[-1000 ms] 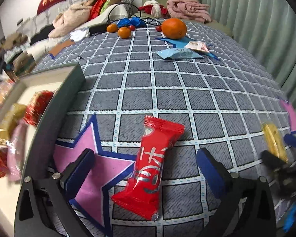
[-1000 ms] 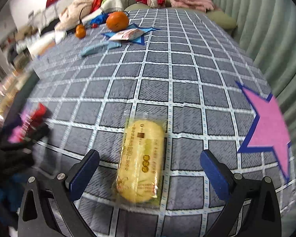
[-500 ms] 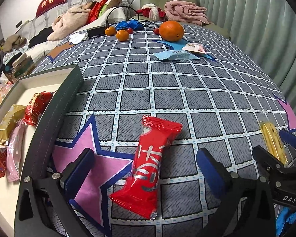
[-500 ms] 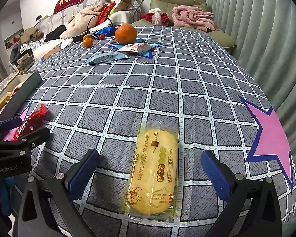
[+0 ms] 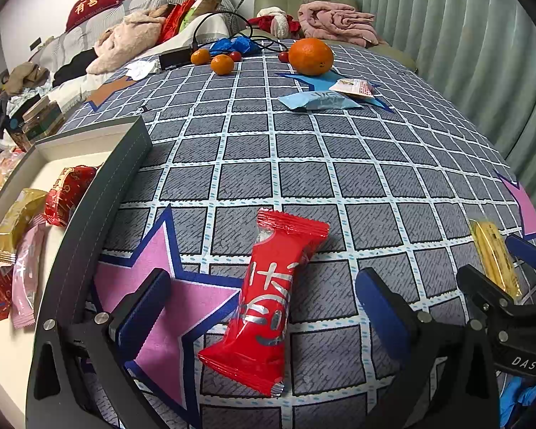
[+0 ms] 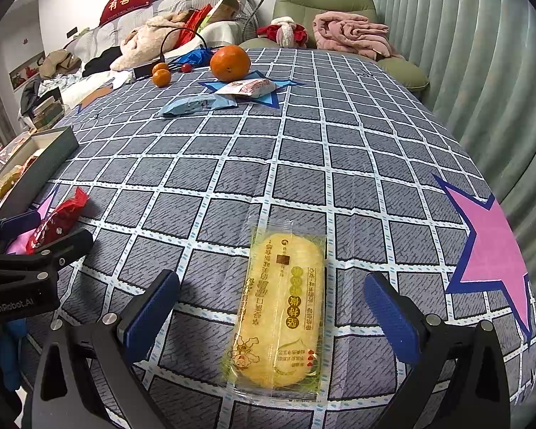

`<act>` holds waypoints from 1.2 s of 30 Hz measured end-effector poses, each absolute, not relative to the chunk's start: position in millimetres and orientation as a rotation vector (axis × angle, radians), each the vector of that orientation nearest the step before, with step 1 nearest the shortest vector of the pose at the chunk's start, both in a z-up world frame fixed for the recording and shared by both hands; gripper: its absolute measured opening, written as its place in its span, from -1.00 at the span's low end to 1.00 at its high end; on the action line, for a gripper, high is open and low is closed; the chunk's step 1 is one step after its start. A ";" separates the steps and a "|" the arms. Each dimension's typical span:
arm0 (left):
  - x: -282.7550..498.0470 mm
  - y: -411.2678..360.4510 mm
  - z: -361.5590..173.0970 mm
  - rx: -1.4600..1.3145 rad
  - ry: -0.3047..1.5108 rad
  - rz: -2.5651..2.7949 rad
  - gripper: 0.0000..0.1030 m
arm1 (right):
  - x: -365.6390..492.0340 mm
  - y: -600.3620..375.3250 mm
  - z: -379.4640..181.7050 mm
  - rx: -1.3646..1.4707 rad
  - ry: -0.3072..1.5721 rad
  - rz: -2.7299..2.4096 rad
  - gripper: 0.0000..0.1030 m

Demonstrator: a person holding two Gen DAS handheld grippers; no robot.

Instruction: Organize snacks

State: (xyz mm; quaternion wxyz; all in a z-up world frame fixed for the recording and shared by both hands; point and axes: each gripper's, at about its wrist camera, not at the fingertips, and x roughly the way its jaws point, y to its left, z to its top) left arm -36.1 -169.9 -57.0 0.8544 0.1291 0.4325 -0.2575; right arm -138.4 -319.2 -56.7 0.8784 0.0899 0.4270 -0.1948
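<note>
Lying on the checked desk (image 5: 303,178), the red snack packet (image 5: 268,307) sits between the spread, empty fingers of the left gripper (image 5: 264,307), beside the box (image 5: 100,196) of snacks, while the yellow snack packet (image 6: 282,307) lies between the right gripper (image 6: 275,307)'s equally wide, empty fingers.

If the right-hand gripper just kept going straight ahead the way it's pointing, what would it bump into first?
Most likely the yellow cake packet, lying flat on the checked tablecloth between the open right gripper's fingers. Beyond it the cloth looks bare for some way, though depth is hard to judge here.
</note>
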 end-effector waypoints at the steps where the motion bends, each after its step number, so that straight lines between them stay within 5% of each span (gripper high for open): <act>1: -36.5 -170.0 -56.9 0.272 0.909 -0.541 0.99 | -138.4 -319.1 -56.8 0.187 0.890 -0.406 1.00; 36: -36.3 -169.6 -56.6 0.269 0.910 -0.544 0.99 | -134.3 -319.4 -57.2 0.189 0.921 -0.397 1.00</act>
